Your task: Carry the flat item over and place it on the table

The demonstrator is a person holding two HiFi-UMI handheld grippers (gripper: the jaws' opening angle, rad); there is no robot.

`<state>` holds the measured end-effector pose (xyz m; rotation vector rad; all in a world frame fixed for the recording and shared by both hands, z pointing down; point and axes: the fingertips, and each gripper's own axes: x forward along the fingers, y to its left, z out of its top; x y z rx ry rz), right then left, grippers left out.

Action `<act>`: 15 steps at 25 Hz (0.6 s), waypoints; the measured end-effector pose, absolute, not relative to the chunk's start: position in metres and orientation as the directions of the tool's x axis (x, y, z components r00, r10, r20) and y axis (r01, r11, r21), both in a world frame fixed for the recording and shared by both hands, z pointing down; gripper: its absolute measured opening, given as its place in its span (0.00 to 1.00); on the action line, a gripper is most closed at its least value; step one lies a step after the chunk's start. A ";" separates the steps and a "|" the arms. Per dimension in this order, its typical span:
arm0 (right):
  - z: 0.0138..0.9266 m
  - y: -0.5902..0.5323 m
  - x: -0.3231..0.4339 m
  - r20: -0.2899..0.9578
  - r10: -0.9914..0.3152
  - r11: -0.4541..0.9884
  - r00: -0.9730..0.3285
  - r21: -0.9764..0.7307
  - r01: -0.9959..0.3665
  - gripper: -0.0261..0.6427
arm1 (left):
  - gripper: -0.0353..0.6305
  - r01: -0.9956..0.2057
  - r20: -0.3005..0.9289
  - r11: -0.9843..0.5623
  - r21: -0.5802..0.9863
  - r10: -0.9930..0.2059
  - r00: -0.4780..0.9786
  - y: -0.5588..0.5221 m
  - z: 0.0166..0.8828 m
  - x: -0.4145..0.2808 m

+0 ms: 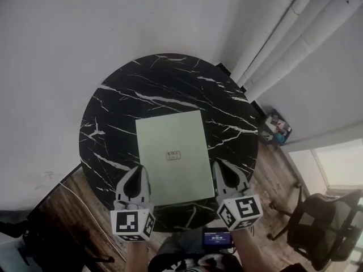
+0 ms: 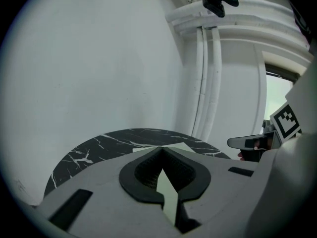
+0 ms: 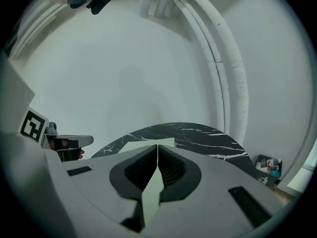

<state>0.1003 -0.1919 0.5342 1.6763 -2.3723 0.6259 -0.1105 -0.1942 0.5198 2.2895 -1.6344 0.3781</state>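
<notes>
A pale green flat item (image 1: 170, 152) with a small label lies flat on the round black marble table (image 1: 113, 106). My left gripper (image 1: 138, 170) hovers over the item's near left corner, and my right gripper (image 1: 218, 166) over its near right edge. Both are shut, fingertips touching, with nothing held. In the left gripper view the shut gripper (image 2: 162, 148) points across the table, and the green item (image 2: 166, 187) shows through the slit behind the tips. The right gripper view shows the same: shut gripper (image 3: 157, 147), green item (image 3: 151, 192) below, table (image 3: 198, 133) beyond.
White pipes (image 1: 295, 33) run along the wall behind the table at the right. A small box of bits (image 1: 277, 126) sits on the wooden floor right of the table. A black office chair (image 1: 323, 220) stands at the lower right. A dark cabinet edge (image 1: 45, 208) lies lower left.
</notes>
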 end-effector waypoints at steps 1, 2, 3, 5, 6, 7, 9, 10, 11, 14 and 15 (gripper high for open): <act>0.528 -0.189 0.101 0.361 -0.865 0.277 -0.349 -0.236 -0.931 0.07 | 0.07 -0.946 0.374 -0.309 0.094 -0.870 0.321 -0.192 0.515 -0.110; 0.522 -0.186 0.101 0.351 -0.870 0.277 -0.346 -0.234 -0.932 0.07 | 0.07 -0.945 0.366 -0.312 0.095 -0.872 0.324 -0.189 0.511 -0.110; 0.516 -0.183 0.101 0.341 -0.874 0.279 -0.346 -0.230 -0.932 0.07 | 0.07 -0.945 0.359 -0.314 0.095 -0.874 0.327 -0.186 0.506 -0.109; 0.504 -0.177 0.100 0.321 -0.882 0.284 -0.345 -0.224 -0.932 0.07 | 0.07 -0.942 0.345 -0.321 0.093 -0.878 0.333 -0.181 0.497 -0.108; 0.498 -0.173 0.101 0.312 -0.886 0.284 -0.344 -0.221 -0.933 0.07 | 0.07 -0.941 0.338 -0.326 0.093 -0.879 0.337 -0.178 0.492 -0.106; 0.493 -0.169 0.102 0.303 -0.890 0.283 -0.341 -0.220 -0.934 0.07 | 0.07 -0.939 0.331 -0.331 0.093 -0.879 0.342 -0.175 0.487 -0.105; 0.484 -0.162 0.102 0.286 -0.898 0.280 -0.336 -0.219 -0.935 0.07 | 0.07 -0.936 0.316 -0.342 0.086 -0.881 0.351 -0.169 0.476 -0.104; 0.479 -0.159 0.102 0.275 -0.902 0.279 -0.334 -0.219 -0.935 0.07 | 0.07 -0.934 0.308 -0.347 0.079 -0.883 0.354 -0.167 0.471 -0.105; 0.475 -0.156 0.101 0.264 -0.906 0.279 -0.332 -0.220 -0.935 0.07 | 0.07 -0.933 0.299 -0.352 0.072 -0.885 0.357 -0.165 0.466 -0.106; 0.462 -0.145 0.101 0.238 -0.914 0.278 -0.329 -0.226 -0.934 0.07 | 0.07 -0.932 0.272 -0.357 0.069 -0.892 0.362 -0.156 0.451 -0.107; 0.459 -0.141 0.102 0.234 -0.915 0.276 -0.328 -0.228 -0.934 0.07 | 0.07 -0.931 0.264 -0.357 0.072 -0.894 0.363 -0.153 0.446 -0.106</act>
